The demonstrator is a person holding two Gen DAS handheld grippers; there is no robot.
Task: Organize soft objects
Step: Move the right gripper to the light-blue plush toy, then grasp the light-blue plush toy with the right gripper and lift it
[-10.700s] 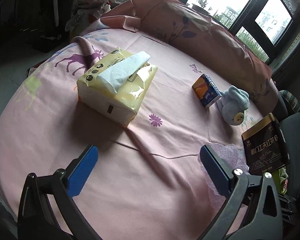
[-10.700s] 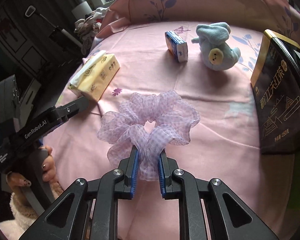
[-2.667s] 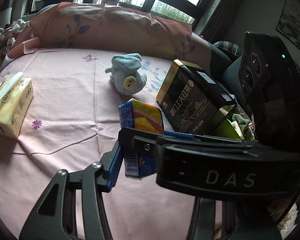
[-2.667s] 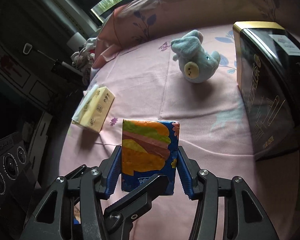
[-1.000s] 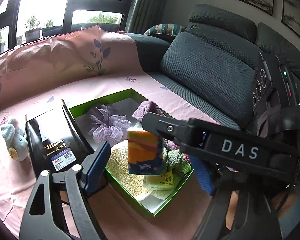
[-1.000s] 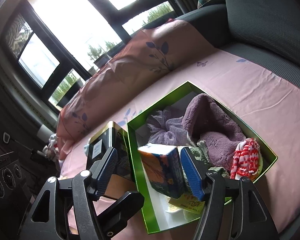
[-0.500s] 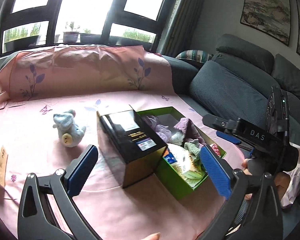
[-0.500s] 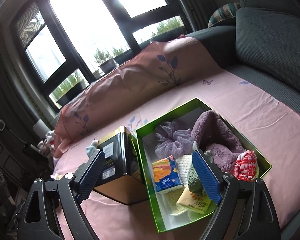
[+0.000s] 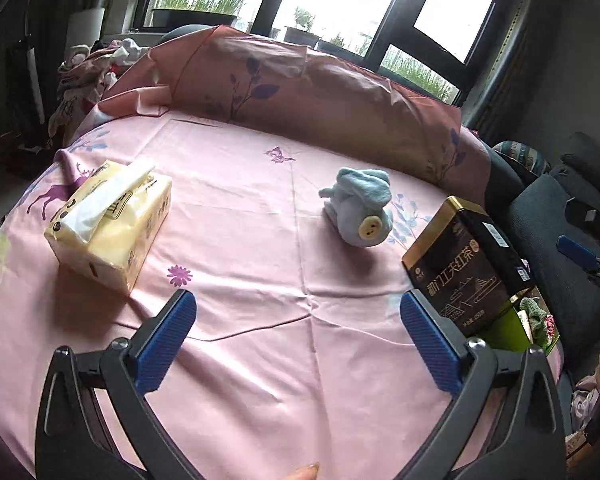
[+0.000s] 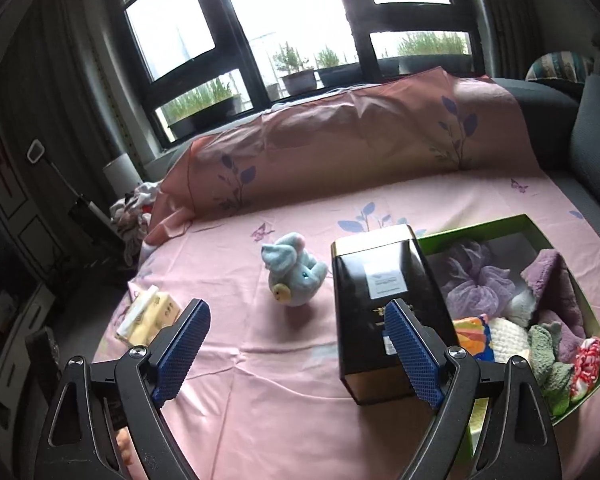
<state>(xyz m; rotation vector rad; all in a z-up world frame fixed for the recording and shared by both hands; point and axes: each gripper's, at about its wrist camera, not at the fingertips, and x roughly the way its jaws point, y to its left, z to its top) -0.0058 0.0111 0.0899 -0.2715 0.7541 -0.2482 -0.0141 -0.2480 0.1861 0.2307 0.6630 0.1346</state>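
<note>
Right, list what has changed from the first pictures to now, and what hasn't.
The purple scrunchie and the colourful tissue pack have left the pink sheet and now lie in the green box. The right gripper, earlier shut on each in turn, has let go and is open and empty. The left gripper is open as before. The yellow tissue pack, blue plush toy and black tin stayed put.

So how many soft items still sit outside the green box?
2: the blue plush toy mid-sheet beside the black tin, and the yellow tissue pack toward the sheet's left edge.

Black tin [image 9: 465, 270] — "祁门工夫红茶"
</note>
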